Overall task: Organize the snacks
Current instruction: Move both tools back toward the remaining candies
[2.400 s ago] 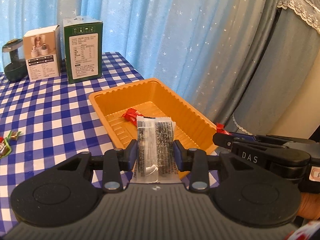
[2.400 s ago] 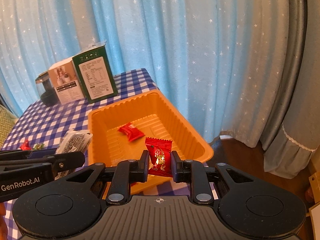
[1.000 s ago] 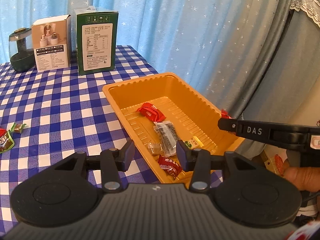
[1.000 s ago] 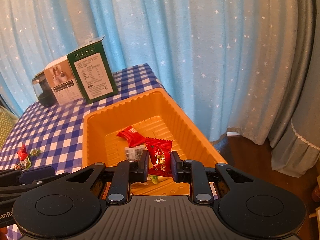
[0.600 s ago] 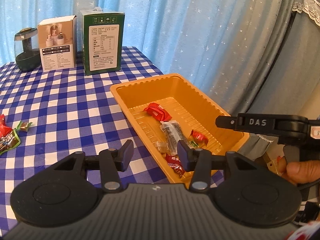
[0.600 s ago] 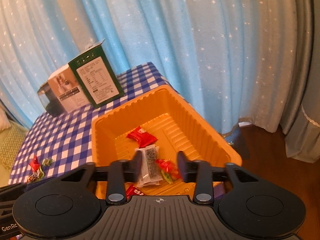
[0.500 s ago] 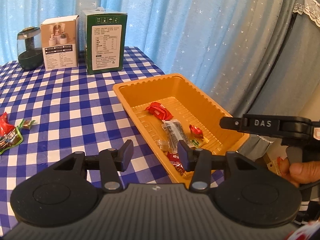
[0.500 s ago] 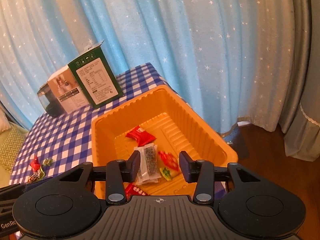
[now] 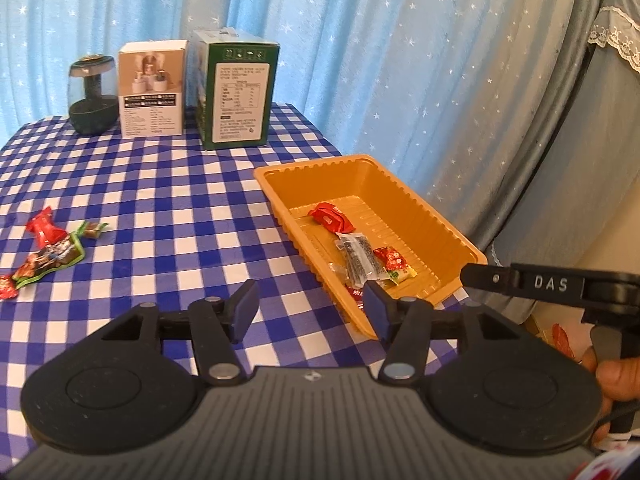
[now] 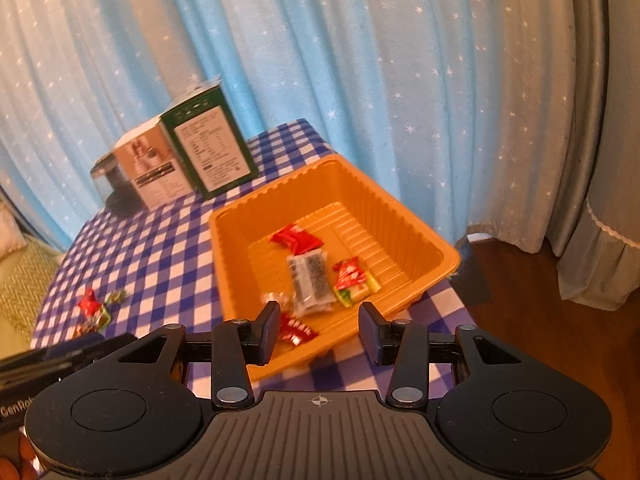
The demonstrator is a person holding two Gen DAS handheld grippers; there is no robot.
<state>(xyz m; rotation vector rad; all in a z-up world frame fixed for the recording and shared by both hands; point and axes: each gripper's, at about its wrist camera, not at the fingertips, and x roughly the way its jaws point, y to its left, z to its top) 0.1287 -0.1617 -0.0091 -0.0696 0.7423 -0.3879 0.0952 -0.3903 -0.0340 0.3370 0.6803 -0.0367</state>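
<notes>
Left gripper [image 9: 310,306]: jaws opening, nothing between the pads, hovering over checked cloth [image 9: 160,208] beside the tray's near corner. Right gripper [image 10: 319,328]: jaws apart, empty, above the tray's near rim.

Tray [image 9: 436,220], orange, ribbed floor, sits at the table's 3 o'clock edge in the left view. Inside: red packet [image 9: 331,218] toward 12 o'clock, clear sesame bar [image 9: 358,258] at centre, red-green candy [image 9: 394,262] at its 3 o'clock, another red packet [image 10: 294,330] near the front wall.

Loose snacks [image 9: 48,248] lie on the cloth at 9 o'clock, well apart from the tray.

At 12 o'clock: green box [image 9: 236,92], white box [image 9: 152,88], dark jar [image 9: 93,96]. Blue starred curtain [image 9: 360,40] behind; grey drape at 3 o'clock; wood floor [image 10: 520,340].
</notes>
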